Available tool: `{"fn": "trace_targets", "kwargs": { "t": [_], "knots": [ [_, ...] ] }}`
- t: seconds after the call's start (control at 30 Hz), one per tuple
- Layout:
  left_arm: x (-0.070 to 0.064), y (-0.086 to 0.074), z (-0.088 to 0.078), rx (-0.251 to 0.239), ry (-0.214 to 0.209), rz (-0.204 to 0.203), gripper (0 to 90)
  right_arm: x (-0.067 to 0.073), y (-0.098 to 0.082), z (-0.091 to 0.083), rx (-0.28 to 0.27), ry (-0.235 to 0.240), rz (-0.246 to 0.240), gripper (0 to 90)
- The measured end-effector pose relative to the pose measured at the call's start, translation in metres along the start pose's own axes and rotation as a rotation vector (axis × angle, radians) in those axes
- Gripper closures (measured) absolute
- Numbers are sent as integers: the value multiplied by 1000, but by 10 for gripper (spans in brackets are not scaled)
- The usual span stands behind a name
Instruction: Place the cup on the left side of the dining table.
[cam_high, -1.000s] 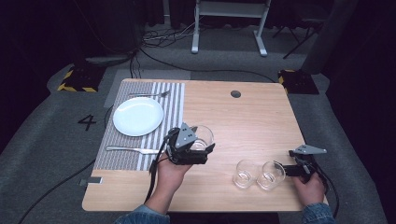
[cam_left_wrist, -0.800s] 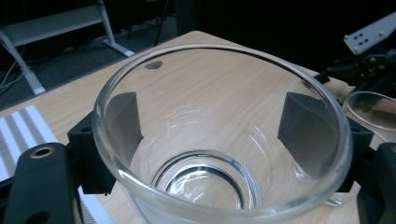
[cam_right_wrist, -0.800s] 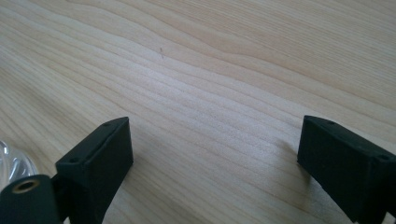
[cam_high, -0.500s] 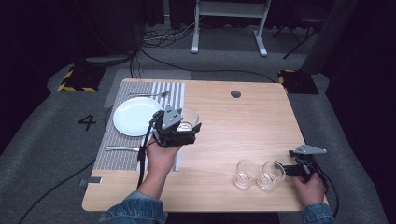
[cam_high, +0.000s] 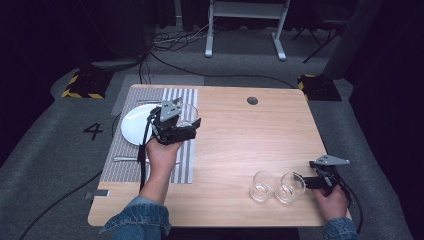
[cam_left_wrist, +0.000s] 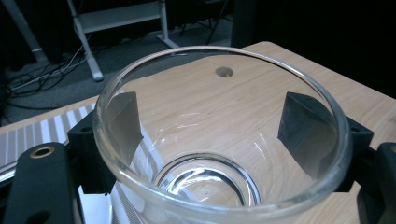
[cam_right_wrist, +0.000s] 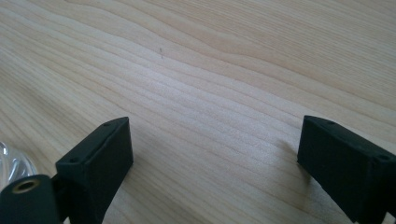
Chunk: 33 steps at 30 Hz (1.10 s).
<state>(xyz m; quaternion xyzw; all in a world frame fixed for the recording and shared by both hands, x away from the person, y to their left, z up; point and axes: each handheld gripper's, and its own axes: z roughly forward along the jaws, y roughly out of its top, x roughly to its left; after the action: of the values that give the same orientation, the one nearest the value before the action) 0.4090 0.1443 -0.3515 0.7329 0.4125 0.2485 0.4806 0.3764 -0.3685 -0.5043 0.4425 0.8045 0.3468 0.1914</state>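
Gripping a clear glass tumbler (cam_left_wrist: 219, 154), our left gripper (cam_high: 176, 123) is held above the striped placemat (cam_high: 117, 165) near the far left corner of the bench (cam_high: 240, 135). In the left gripper view its two black jaws press on the tumbler's wall from either side, and we look straight down through the open rim to the round base. From the high view the tumbler (cam_high: 187, 114) sits in the gripper upright or nearly so; we cannot judge the tilt more exactly from there. Just beside it, toward the left edge, lies a white plate (cam_high: 134, 131) on the placemat, partly covered by the gripper. Nearer to us on the same placemat lies a piece of cutlery (cam_high: 125, 159); it looks like a fork, though it is too small to be sure.

Our right gripper (cam_high: 306, 181) rests low at the near right corner of the bench. In the right gripper view its jaws stand wide apart with only bare wood between them, so it is open and holds nothing. Two more glasses (cam_high: 277, 187) stand side by side near the front edge, touching or almost touching, just to the left of that gripper. A sliver of glass (cam_right_wrist: 11, 163) shows at the left edge of the right gripper view, outside the jaws.

A small round hole (cam_high: 252, 100) marks the bench near its far edge.
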Motion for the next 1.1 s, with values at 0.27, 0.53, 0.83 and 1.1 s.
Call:
{"fn": "trace_targets", "kwargs": {
  "t": [0.27,0.53,0.83,1.1],
  "knots": [
    [22,-9,7,27,30,-66,190,0,0,0,0,0,0,106],
    [40,-28,17,104,55,-121,190,0,0,0,0,0,0,106],
    [48,-49,27,177,66,-155,189,0,0,0,0,0,0,106],
    [55,-68,38,239,92,-169,189,0,0,0,0,0,0,106]
  ]
}}
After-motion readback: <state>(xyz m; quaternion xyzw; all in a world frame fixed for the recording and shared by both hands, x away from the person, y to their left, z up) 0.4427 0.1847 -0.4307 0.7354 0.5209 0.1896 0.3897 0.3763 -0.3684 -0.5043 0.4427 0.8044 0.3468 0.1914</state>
